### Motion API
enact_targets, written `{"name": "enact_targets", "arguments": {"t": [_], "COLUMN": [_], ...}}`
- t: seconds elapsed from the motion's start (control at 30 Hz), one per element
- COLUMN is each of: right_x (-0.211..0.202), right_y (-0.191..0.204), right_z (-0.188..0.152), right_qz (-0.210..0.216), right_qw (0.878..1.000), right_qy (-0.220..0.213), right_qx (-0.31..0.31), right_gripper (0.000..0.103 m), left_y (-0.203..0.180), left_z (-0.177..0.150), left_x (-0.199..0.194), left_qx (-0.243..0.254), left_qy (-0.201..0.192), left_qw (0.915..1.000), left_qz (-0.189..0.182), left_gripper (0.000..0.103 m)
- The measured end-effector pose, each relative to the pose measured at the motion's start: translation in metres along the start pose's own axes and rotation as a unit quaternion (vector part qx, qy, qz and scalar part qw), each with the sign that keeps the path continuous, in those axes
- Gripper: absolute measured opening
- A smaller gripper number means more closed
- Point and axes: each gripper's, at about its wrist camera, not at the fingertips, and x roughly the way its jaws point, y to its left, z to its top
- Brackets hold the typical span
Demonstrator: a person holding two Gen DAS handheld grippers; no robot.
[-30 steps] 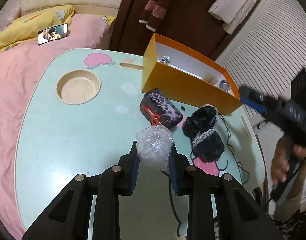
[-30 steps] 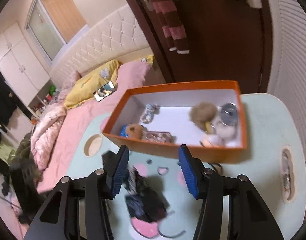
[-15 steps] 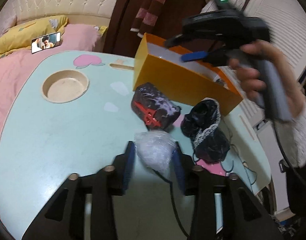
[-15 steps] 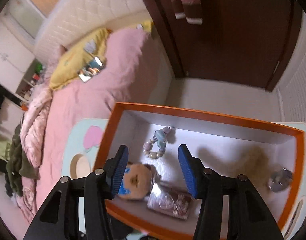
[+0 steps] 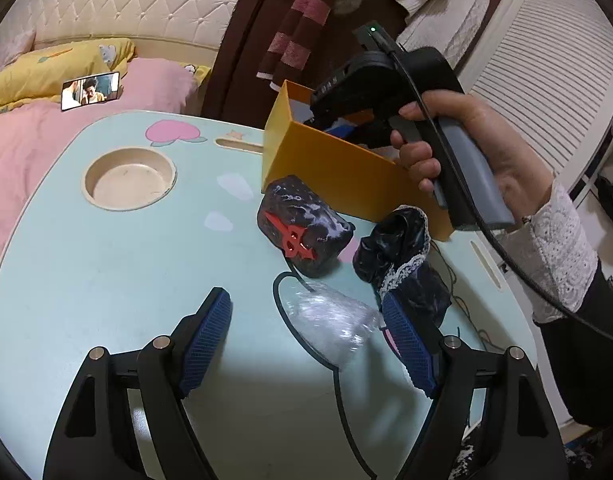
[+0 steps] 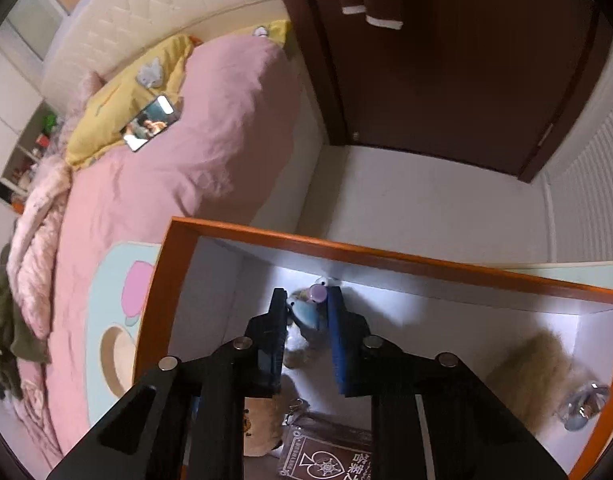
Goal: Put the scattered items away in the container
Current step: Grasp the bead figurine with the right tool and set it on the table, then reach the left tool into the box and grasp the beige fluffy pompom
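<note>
My left gripper (image 5: 304, 300) hovers low over the pale green table (image 5: 106, 280) with its jaws opening. A crumpled clear plastic wad (image 5: 330, 328) lies on the table between them, close to the right-hand pad and no longer squeezed. Beyond it lie a black pouch with a red clip (image 5: 302, 228) and a black lace-trimmed cloth (image 5: 402, 264). The orange box (image 5: 330, 168) stands behind them. A hand (image 5: 466, 140) holds my right gripper (image 6: 306, 300) down inside the box (image 6: 386, 256), shut on a small blue charm with a purple bead (image 6: 306, 314).
Inside the box are a tan fluffy ball (image 6: 534, 376), a silver trinket (image 6: 582, 404), a card pack (image 6: 326, 456) and a small bear toy (image 6: 262, 420). A round cup recess (image 5: 130, 176) is sunk in the table. A black cable (image 5: 338, 380) loops across it. A pink bed (image 5: 26, 148) borders the left.
The left jaws spread apart and released the plastic wad onto the table. The right gripper swung over from the table's right side, dipped into the box and closed on the blue charm.
</note>
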Motion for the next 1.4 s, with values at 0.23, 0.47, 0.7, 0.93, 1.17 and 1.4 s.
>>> {"name": "enact_targets", "arguments": {"t": [0.23,0.47,0.7,0.93,1.17,1.4], "right_x": [-0.038,-0.13,-0.155,-0.121,-0.096,-0.114], "right_y": [0.0,-0.001,-0.018,-0.04,-0.053,-0.068], "right_z": [-0.011,-0.054,-0.116,-0.17,-0.192,-0.203], "right_qz": [0.039,0.094,0.102,0.098,0.085,0.09], "right_qw": [0.998,0.987,0.985,0.99,0.99,0.979], "right_qy": [-0.053,-0.121,-0.119,-0.088,-0.103,-0.178], "right_qx": [-0.009,-0.045,-0.073,-0.052,-0.035,-0.031], "right_gripper": [0.016,0.016,0.016,0.016,0.019,0.059], "left_y": [-0.003,-0.008,-0.008,-0.012,-0.018,-0.067], "left_z": [0.0,0.0,0.0,0.002,0.017,0.09], "left_x": [0.0,0.002,0.003,0.006,0.006,0.006], "left_qx": [-0.004,0.002,-0.001,0.017,0.031,0.122], "left_qy": [-0.001,0.001,-0.001,0.009,0.034,0.024], "left_qw": [1.0,0.9999,1.0,0.9997,0.9989,0.9923], "left_qz": [-0.001,0.011,0.006,0.016,0.011,0.003], "left_gripper": [0.079,0.079,0.079,0.079,0.079,0.079]}}
